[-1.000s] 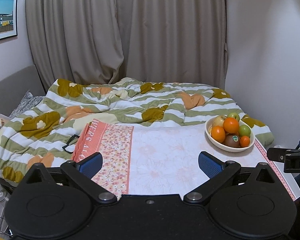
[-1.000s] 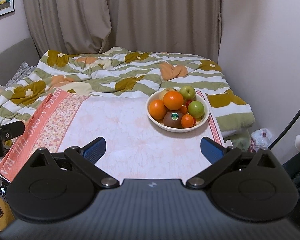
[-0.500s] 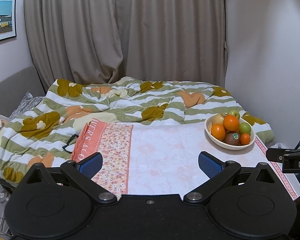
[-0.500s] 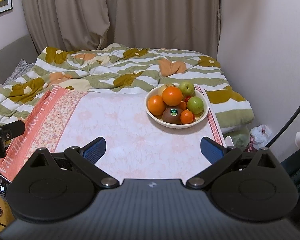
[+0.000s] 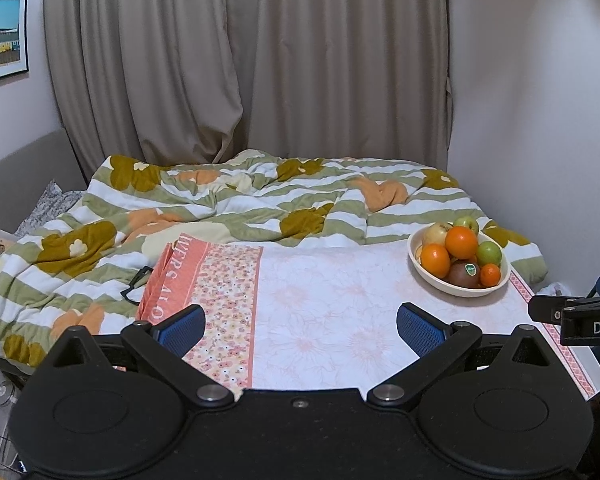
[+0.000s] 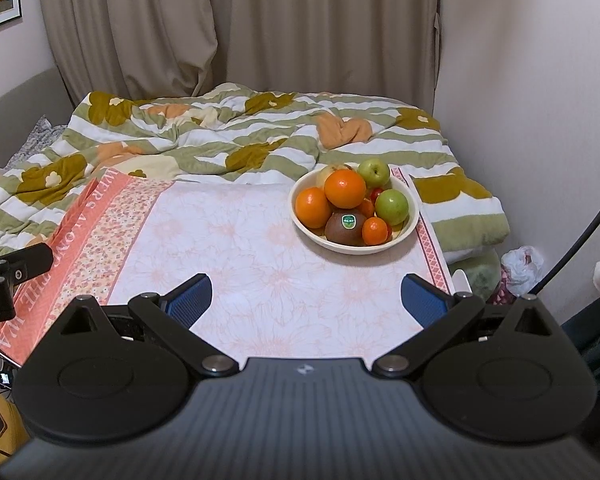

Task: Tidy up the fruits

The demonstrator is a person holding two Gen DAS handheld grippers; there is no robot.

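Note:
A cream bowl [image 6: 396, 240] stands at the far right of a table with a pink floral cloth [image 6: 236, 248]. It holds oranges [image 6: 345, 188], green apples [image 6: 391, 205], a brown kiwi with a sticker [image 6: 345, 227] and a small mandarin [image 6: 374, 230]. The bowl also shows in the left wrist view [image 5: 440, 282]. My right gripper [image 6: 306, 298] is open and empty, above the table's near side, short of the bowl. My left gripper [image 5: 300, 322] is open and empty, over the table's left half.
A bed with a green, white and orange quilt [image 5: 228, 204] lies behind the table. Beige curtains [image 5: 260, 60] hang behind it. A wall [image 6: 532, 80] is close on the right. A plastic bag [image 6: 522, 264] lies on the floor at right.
Both grippers have pulled back and tilted slightly, so the bowl and table look a little farther away. Both stay open. The fruit has not moved.

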